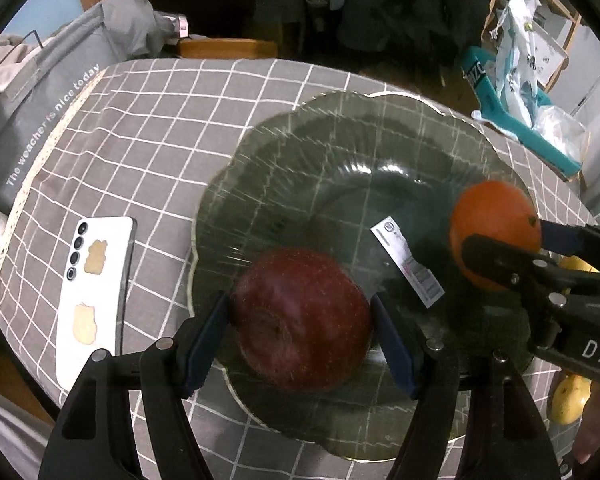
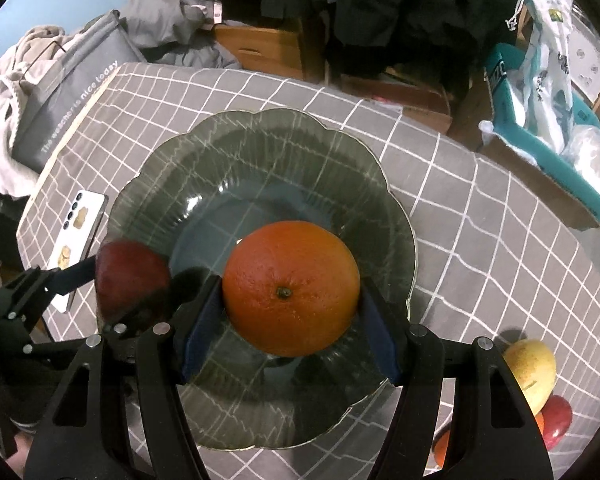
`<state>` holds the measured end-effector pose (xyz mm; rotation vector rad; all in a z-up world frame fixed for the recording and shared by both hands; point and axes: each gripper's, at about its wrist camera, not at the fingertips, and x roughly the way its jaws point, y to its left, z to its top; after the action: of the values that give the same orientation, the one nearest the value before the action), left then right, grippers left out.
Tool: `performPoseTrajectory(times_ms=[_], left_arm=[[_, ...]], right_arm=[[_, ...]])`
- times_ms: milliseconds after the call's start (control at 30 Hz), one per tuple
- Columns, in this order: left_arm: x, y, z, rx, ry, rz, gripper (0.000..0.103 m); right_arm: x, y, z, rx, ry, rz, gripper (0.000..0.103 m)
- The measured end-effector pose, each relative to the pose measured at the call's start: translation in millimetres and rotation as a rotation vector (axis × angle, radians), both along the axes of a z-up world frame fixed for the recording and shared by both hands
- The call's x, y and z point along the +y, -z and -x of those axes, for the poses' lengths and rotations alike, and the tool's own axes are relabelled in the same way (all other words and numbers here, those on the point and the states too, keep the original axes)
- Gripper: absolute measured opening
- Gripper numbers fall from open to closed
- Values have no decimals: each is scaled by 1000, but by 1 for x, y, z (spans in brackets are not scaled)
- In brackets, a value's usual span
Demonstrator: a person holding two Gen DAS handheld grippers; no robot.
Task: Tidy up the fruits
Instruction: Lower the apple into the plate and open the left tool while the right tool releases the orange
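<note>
We hold the dark red apple, its skin finely speckled and its stem hollow facing up, clamped between the blue pads of the left gripper. Our right gripper grips the round, pebbled orange, stem end toward the camera. Both fruits are over the scalloped smoky glass plate on the checked cloth.
</note>
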<state>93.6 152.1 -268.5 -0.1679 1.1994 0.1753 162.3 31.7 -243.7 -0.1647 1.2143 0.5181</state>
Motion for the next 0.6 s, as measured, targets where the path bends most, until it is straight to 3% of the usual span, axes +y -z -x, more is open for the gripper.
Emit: performPoseTrajectory(times_ms=[233,367,600], left_arm=[[-4,6,-2,31,12,-5,75],[-2,-3,1,-6,4,-13,88],[7,-9,6,-14,-19,4,88]], right_arm=[[2,3,-2,13,8,-13,68],[0,3,-3,16,14,-18,68],[3,6,-3,41,19,-24,69]])
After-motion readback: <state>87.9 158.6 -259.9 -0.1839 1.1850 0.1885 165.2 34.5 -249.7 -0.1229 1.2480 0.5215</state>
